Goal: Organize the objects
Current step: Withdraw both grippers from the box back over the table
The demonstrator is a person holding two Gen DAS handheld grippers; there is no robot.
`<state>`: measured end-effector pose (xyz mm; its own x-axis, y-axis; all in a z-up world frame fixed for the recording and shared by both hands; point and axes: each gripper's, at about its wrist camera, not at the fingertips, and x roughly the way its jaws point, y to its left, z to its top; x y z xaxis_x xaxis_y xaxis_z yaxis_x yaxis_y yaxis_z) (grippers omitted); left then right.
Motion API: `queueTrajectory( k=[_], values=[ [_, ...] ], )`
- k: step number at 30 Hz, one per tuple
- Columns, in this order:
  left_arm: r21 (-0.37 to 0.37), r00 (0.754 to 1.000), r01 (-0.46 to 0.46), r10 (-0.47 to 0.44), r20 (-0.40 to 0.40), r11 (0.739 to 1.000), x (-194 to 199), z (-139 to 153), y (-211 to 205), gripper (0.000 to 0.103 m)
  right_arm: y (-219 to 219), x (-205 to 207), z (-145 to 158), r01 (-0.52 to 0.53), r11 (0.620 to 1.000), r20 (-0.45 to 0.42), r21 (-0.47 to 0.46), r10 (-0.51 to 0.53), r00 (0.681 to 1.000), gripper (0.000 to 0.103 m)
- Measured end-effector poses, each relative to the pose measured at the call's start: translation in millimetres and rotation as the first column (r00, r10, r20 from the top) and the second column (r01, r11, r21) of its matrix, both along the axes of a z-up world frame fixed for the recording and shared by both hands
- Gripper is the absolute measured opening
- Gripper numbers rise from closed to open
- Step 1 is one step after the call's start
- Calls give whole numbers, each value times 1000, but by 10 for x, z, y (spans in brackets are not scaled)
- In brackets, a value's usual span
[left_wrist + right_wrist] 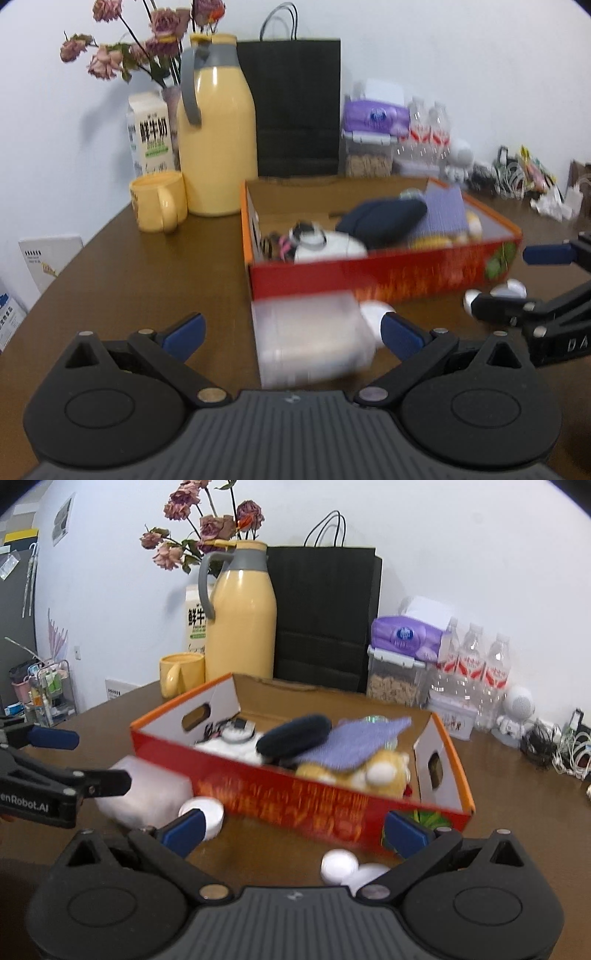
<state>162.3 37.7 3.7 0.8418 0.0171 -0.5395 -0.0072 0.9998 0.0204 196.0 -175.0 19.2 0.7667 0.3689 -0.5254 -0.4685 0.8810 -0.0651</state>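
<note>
Two tools hang over the brown table (pixel 122 266), both w/ fingers spread wide & holding nothing. The left tool (pixel 291 332) is low & near a clear plastic bottle (pixel 310 339) that lies on its side on the table, just in front of the red box (pixel 369 280). The bottle is blurry; its white cap (pixel 375 314) points to the right, close to the tool's right blue pad. I can't tell if the pad touches it. The right tool (pixel 295 830) is in front of the box's long red side. Between its fingers, on the table, sit two small white round things (pixel 340 866), too blurry to name. The red box is open on top w/ an orange rim. Inside it lie a dark blue soft thing (pixel 295 733), a purple cloth (pixel 354 740), a yellow plush toy (pixel 369 771) under the cloth, & a white thing (pixel 325 247) at the left end. Behind the box stand a yellow jug (pixel 218 129) w/ a gray handle, a yellow mug (pixel 159 201), a milk carton (pixel 149 133), dried pink flowers (pixel 147 37), & a black paper bag (pixel 299 107). More to the right are a purple tissue pack (pixel 406 637) on a clear food tub, 3 water bottles (pixel 472 664), a small white robot toy (pixel 517 709) & a tangle of cables (pixel 554 746).
</note>
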Motion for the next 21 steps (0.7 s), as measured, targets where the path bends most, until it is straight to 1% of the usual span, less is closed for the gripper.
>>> queueTrajectory(
  k=[5, 9, 13, 16, 18, 21],
  values=[
    [8, 998, 16, -15, -58, 1000, -158, -143, -44, 103, -44, -169, -127, 0, 1000, -29, -8, 0, 1000, 103],
    [4, 997, 22, -21, -78, 1000, -251, -225, -100, 103, -54, -269, -207, 2, 1000, -47, -8, -3, 999, 103],
    [-14, 995, -1, -1, -96, 1000, -299, -307, -125, 103, -60, -345, -269, 6, 1000, -58, -10, -6, 998, 103],
    [-15, 995, -25, 23, -101, 1000, -320, -333, -133, 95, -76, -399, -298, 11, 1000, -63, -4, -11, 998, 103],
    [-19, 994, -33, 31, -102, 999, -335, -332, -141, 87, -89, -427, -325, 18, 1000, -67, -3, -18, 998, 103],
    [-24, 994, -29, 26, -108, 999, -363, -342, -168, 82, -111, -453, -362, 26, 1000, -72, 0, -26, 997, 103]
  ],
)
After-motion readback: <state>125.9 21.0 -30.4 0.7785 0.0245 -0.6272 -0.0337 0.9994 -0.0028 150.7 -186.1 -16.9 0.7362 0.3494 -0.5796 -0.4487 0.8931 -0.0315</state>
